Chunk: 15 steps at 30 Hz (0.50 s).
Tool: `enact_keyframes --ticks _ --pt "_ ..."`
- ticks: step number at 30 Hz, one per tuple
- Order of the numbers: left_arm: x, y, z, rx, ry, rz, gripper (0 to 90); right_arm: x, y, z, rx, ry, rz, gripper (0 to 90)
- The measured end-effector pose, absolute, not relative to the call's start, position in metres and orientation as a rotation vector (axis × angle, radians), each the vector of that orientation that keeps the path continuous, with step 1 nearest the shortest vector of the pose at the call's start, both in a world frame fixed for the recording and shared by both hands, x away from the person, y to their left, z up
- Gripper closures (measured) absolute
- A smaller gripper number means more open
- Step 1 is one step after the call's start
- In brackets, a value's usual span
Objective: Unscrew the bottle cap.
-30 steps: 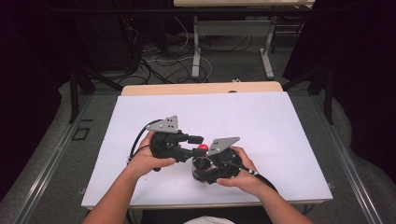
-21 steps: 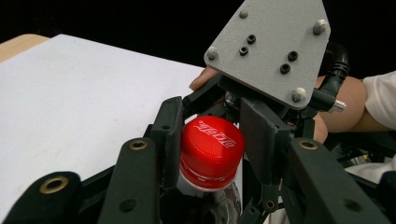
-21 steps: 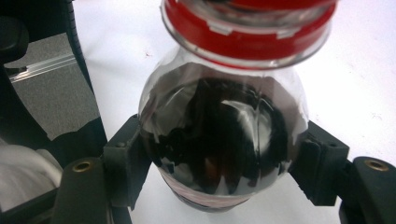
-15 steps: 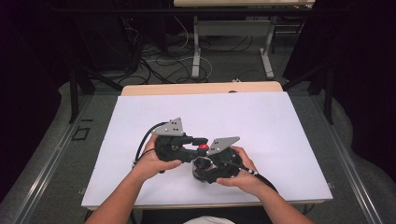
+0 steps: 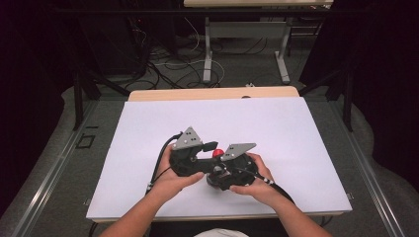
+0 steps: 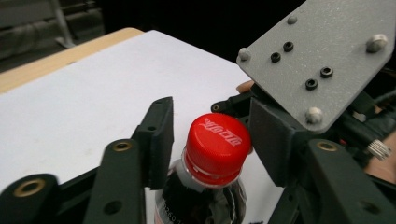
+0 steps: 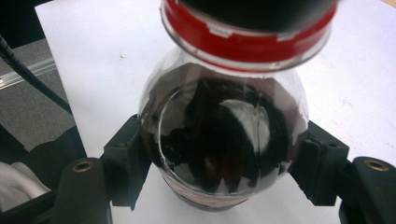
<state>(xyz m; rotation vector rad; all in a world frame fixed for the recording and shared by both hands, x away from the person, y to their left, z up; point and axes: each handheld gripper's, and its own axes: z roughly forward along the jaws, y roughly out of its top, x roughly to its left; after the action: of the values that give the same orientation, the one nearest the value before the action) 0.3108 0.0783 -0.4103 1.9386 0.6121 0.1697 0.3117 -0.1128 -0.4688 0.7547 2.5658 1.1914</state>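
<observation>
- High view: your two hands meet at the lower middle of the frame, over the white sheet that covers the table. Your left gripper sits just left of centre, its grey plate tilted up. Your right gripper sits just beside it, to the right, under its own grey plate. Between the two plates a spot of red shows: the cap of the bottle. The bottle's body is hidden by the grippers and your hands. Floor cables lie at the top of the frame, beyond the table.
- Left gripper view: the bottle rises from the bottom centre, dark liquid inside, red cap on top with white lettering. Your left gripper has one jaw just left of the cap and neck, set at a narrow gap. The other jaw's tip is hidden behind the cap, so you cannot tell whether it touches. The right gripper's grey plate fills the upper right.
- Right gripper view: your right gripper clamps the bottle at its rounded shoulder, both jaws pressed on the sides. The red cap ring is at the top centre, with a black part over it. White sheet lies behind.
</observation>
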Motion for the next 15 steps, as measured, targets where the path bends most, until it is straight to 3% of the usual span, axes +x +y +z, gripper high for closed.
enact_keyframes --ticks 2,7,15 --pt "0.314 0.085 -0.410 1.939 0.564 0.146 42.5 0.312 -0.113 -0.468 0.747 2.577 1.194 29.6" --pt "0.325 0.101 -0.408 1.950 0.448 0.047 41.4 0.311 -0.112 -0.469 0.735 2.610 1.190 29.6" --pt "0.344 0.106 -0.415 1.943 0.306 -0.118 47.6 0.307 -0.108 -0.468 0.663 2.628 1.226 29.6"
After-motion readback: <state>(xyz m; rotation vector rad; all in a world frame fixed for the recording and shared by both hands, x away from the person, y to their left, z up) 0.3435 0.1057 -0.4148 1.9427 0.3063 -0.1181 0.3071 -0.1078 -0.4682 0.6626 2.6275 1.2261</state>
